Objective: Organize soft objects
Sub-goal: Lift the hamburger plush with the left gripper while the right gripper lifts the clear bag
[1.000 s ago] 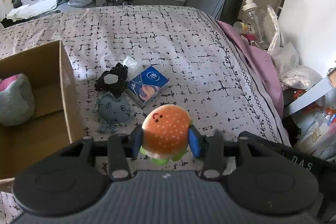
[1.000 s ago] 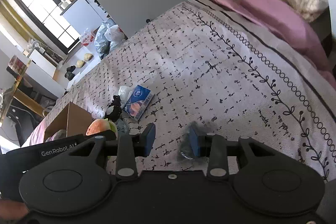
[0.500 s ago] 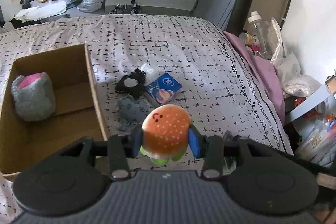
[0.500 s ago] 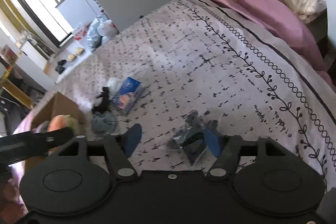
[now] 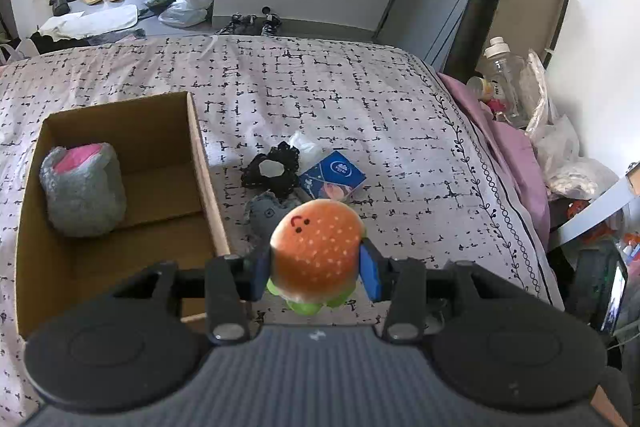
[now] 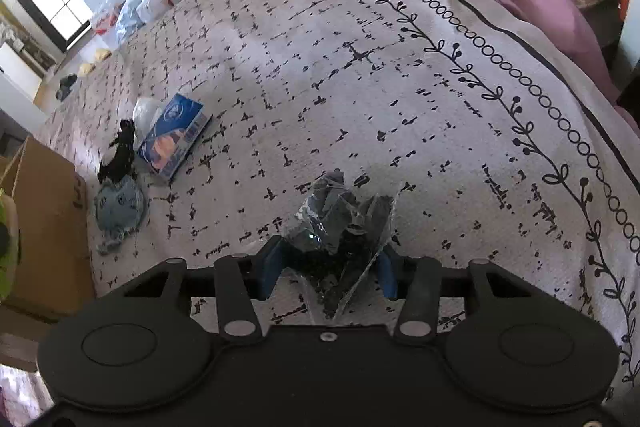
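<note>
The left gripper (image 5: 316, 269) has its jaws clamped on a burger plush toy (image 5: 318, 249), one blue pad against each side of the orange bun, green trim showing below. Beyond the jaws and slightly left lies a blue-grey plush (image 5: 266, 215) on the bed (image 5: 360, 99), with a black lace scrunchie (image 5: 274, 169) farther out and a blue tissue pack (image 5: 334, 179) to the right of that. Left of the jaws stands an open cardboard box (image 5: 200, 163) holding a grey and pink plush (image 5: 82, 189) against its far left wall.

The right gripper (image 6: 328, 267) points down at the bed, its jaws closing around a clear plastic bag of dark fabric (image 6: 340, 227). The bag sits between the blue pads and rises beyond them; the left pad touches the bag, while the right pad is mostly hidden behind the plastic, so a firm pinch cannot be told. Far to the left of these jaws lie the blue-grey plush (image 6: 118, 205), the scrunchie (image 6: 120, 155) and the tissue pack (image 6: 176, 137), beside the cardboard box's outer wall (image 6: 48, 227).
</note>
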Demonstrator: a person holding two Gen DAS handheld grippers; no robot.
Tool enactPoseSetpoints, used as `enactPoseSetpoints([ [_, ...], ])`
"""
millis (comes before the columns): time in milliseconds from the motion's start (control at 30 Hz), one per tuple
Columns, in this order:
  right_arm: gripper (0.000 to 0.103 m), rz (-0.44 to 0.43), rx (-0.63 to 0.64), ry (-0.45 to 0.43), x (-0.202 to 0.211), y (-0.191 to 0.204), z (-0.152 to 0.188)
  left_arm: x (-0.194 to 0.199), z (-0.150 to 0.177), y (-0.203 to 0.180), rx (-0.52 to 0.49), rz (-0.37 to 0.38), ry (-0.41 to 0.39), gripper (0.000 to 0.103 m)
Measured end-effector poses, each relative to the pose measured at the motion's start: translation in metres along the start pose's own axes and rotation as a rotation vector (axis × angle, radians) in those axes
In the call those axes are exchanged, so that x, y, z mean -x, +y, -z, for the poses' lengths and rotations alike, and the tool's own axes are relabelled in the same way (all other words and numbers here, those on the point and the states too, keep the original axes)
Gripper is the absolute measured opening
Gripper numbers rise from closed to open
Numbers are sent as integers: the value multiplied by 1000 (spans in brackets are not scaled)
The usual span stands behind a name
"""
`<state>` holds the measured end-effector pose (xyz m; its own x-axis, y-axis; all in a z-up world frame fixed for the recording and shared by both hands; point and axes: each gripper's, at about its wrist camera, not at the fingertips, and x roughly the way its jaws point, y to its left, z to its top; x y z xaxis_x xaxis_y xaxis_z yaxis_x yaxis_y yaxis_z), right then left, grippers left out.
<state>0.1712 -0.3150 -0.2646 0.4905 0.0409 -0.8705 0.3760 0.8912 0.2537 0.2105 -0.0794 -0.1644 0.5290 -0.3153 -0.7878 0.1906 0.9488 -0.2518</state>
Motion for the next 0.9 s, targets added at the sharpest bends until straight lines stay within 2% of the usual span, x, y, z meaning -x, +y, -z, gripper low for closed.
enactPoseSetpoints([
  [100,39,-26,24,1,8,7,1,-1,0,1,3,-5,4,44],
  [233,38,-65,41,-26,23,14,1,-2,-3,0,8,-8,0,44],
  [467,38,-85,102,-91,48,31,-1,8,-8,-1,7,1,-13,44],
  [900,38,-144,175,-171,82,68,-4,25,-14,29,48,-24,-54,44],
])
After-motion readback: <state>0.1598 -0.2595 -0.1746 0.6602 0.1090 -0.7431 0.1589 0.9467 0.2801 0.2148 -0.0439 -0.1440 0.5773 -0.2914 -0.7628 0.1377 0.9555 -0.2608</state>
